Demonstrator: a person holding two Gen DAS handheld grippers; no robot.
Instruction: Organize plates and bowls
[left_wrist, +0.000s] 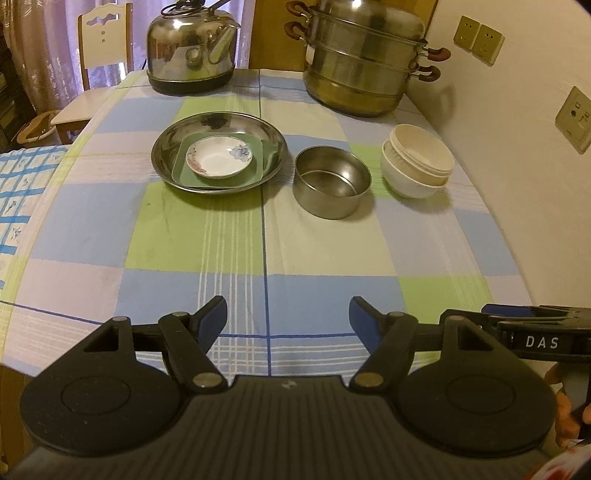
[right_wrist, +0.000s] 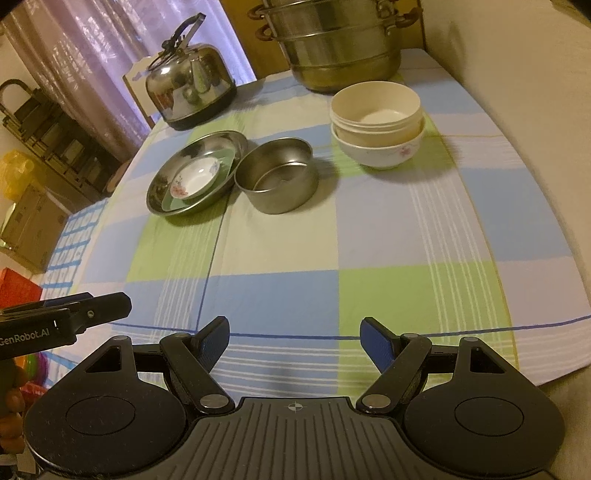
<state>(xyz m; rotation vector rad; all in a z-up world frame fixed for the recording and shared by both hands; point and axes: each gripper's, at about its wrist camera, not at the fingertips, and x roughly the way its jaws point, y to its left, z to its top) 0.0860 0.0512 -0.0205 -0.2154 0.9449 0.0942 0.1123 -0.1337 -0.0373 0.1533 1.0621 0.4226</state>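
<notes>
Evidently, from the left wrist, the left hand-held gripper (left_wrist: 288, 314) hangs agape and empty over the bench (left_wrist: 258, 251); plates lie stacked in the steel dish (left_wrist: 177, 177).

From the right wrist, the right hand-held gripper (right_wrist: 294, 338) likewise gapes. I judge the steel bowl (right_wrist: 277, 192), beside the nested bowls (right_wrist: 376, 147), is next to lift.

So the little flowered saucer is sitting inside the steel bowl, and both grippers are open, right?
Not quite. The flowered saucer sits on a green plate inside the wide steel dish; the steel bowl holds nothing, as the left wrist view shows. Both grippers, left and right, are open.
</notes>
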